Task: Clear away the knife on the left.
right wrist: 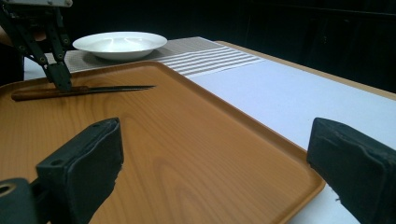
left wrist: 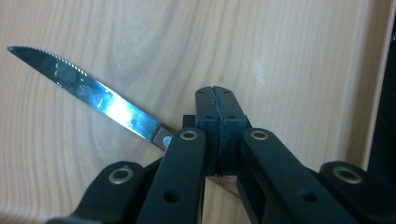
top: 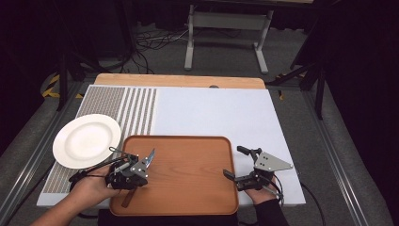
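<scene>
A wooden tray [top: 188,174] lies at the near edge of the table, closest to the overhead camera, with a person's forearms reaching in from six o'clock on either side of it. At the tray's eight o'clock corner, the left gripper [top: 133,180] has its jaws pressed together on the brown handle of a knife [top: 149,159]. The knife rests on the tray surface, its serrated blade pointing toward one o'clock and its handle end sticking out toward six o'clock. In the left gripper view, the blade [left wrist: 88,91] runs away toward ten o'clock over the pale wood grain. The right gripper [top: 233,176] sits just off the tray's right edge at four o'clock, jaws spread wide apart and holding nothing. A white plate [top: 86,140] sits at ten o'clock from the tray, on the striped end of a white mat [top: 211,113], overhanging the mat's left edge. In the right gripper view, the plate [right wrist: 120,44] lies beyond the knife [right wrist: 84,90].
</scene>
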A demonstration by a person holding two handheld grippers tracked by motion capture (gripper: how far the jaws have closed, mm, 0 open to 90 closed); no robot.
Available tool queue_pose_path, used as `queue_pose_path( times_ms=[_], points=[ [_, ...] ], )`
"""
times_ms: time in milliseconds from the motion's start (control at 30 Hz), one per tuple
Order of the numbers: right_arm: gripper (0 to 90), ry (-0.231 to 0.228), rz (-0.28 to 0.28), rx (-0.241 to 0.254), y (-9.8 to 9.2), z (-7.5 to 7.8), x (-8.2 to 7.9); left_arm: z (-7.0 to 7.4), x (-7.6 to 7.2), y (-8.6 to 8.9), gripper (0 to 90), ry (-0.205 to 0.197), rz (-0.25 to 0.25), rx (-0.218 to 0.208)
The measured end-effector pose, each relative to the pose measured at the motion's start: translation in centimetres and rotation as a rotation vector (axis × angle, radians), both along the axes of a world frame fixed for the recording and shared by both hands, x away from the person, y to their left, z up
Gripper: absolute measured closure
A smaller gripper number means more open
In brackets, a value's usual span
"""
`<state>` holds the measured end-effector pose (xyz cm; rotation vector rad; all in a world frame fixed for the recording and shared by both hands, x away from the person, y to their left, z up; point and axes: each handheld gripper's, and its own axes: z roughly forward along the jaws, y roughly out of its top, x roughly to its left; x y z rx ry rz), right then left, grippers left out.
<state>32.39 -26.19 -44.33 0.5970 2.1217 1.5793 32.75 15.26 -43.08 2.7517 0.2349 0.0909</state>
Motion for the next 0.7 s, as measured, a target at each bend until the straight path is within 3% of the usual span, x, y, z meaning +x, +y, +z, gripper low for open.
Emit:
queue_pose_path(
  times_ms=[700],
  points=[
    [4.5, -0.001, 0.003, -0.001, 0.01, -0.01, 0.00, -0.93, 0.48, 0.49, 90.0, 0.021, 0.052, 0.041]
  ],
)
